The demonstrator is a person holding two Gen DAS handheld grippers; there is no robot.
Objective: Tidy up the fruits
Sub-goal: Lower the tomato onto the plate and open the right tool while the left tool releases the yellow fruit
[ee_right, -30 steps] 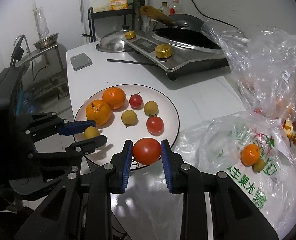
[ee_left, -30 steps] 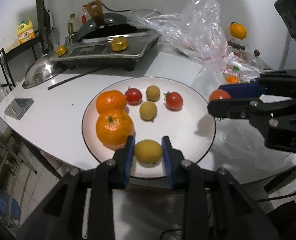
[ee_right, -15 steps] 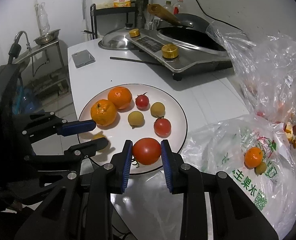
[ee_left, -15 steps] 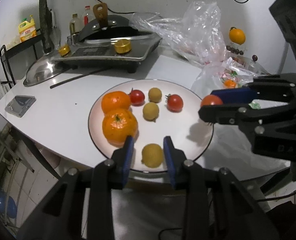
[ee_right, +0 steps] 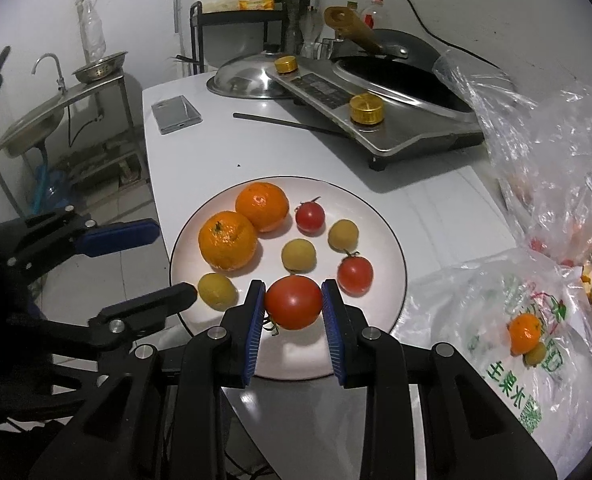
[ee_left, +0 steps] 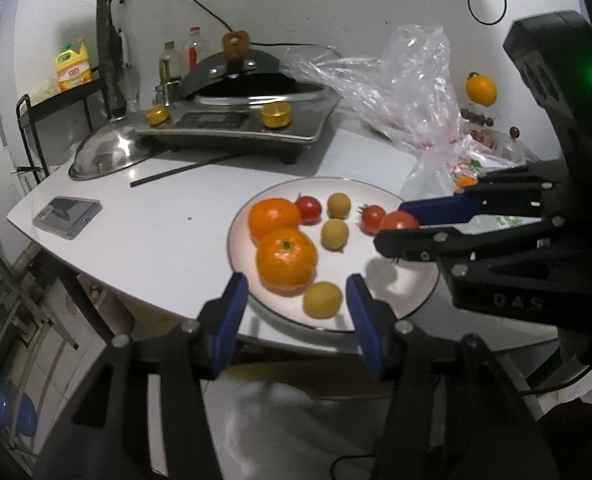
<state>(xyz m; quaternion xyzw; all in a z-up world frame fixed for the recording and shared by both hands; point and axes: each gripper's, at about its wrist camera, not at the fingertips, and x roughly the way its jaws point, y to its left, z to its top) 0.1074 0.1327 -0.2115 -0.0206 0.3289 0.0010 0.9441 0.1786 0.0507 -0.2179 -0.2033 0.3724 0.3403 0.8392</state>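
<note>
A white tabletop [ee_right: 184, 168] carried a round white plate [ee_right: 380, 216] close to its near edge. At the far left corner lay a phone [ee_right: 176, 114], and a steel lid [ee_right: 248, 80] and a cooker [ee_right: 396, 108] stood along the far edge. The left tongs [ee_left: 296, 304] hovered at the plate's near left rim; their jaws had just been opening and stood released, with a small yellow fruit [ee_left: 322, 299] lying on the plate between them, untouched. Two oranges [ee_right: 228, 246] sat touching each other on the left half of the plate. Two more yellow fruits [ee_right: 298, 255] and two small tomatoes [ee_right: 310, 216] lay across the middle and right half. The right tongs [ee_right: 294, 308] were clenched on a larger red tomato [ee_right: 294, 302], holding it over the plate's near rim. At the right edge of the tabletop lay a printed plastic bag [ee_right: 516, 380] with an orange fruit [ee_right: 526, 332] inside, and a crumpled clear bag [ee_right: 544, 152] behind it.
</note>
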